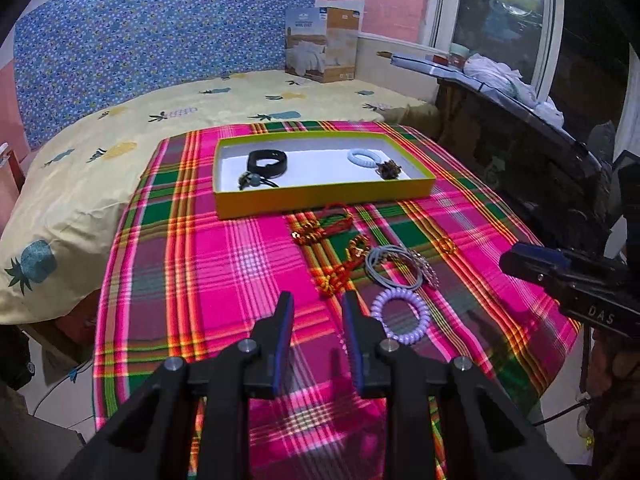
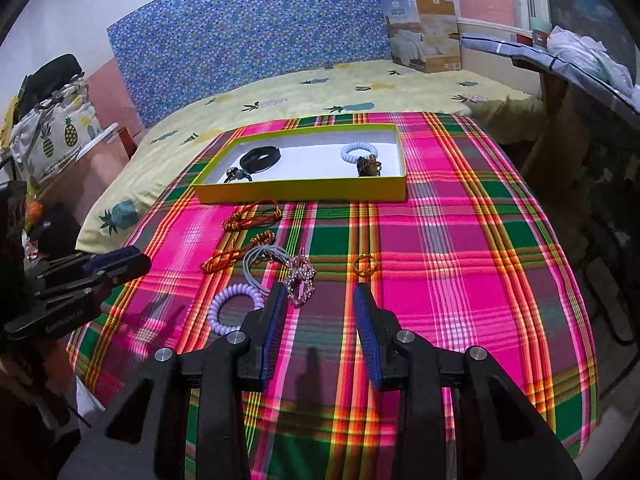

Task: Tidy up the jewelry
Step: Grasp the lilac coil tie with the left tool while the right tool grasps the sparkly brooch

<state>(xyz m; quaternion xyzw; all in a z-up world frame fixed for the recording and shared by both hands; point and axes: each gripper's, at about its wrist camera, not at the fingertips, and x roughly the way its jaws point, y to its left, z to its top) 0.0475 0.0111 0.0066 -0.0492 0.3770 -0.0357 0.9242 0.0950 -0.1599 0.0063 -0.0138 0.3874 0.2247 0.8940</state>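
Looking down both wrists at once, I see the job about half sorted. The yellow-green tray (image 1: 320, 200) sits at the far side of the plaid cloth (image 2: 460, 280) and already holds a black band (image 1: 267, 162), a dark beaded tie (image 1: 252, 179), a pale blue coil tie (image 1: 362, 157) and a brownish clip (image 1: 388, 170), paired toward either end, which I judge is the sorting scheme.

What remains lies loose on the cloth between tray and grippers: a red cord bracelet (image 2: 256, 216) just before the tray wall, an orange braided cord (image 2: 236, 254), grey elastic loops (image 2: 264, 264), a pink beaded chain (image 2: 302, 284) touching those loops, a small gold ring (image 2: 365, 265) lying apart to the right, and a lilac coil tie (image 2: 234, 308) nearest me.

My left gripper (image 1: 318, 304) hangs over the near cloth, its jaws partly apart with only plaid between them; the lilac coil lies just beside its right finger. My right gripper (image 2: 320, 294) is likewise half-spread and empty, its left finger tip right by the beaded chain. Both point forward and downward at the pile, side by side and above the cloth, each visible at the edge of the other's view. Nearest picks, I reckon: coil for the left, chain for the right.
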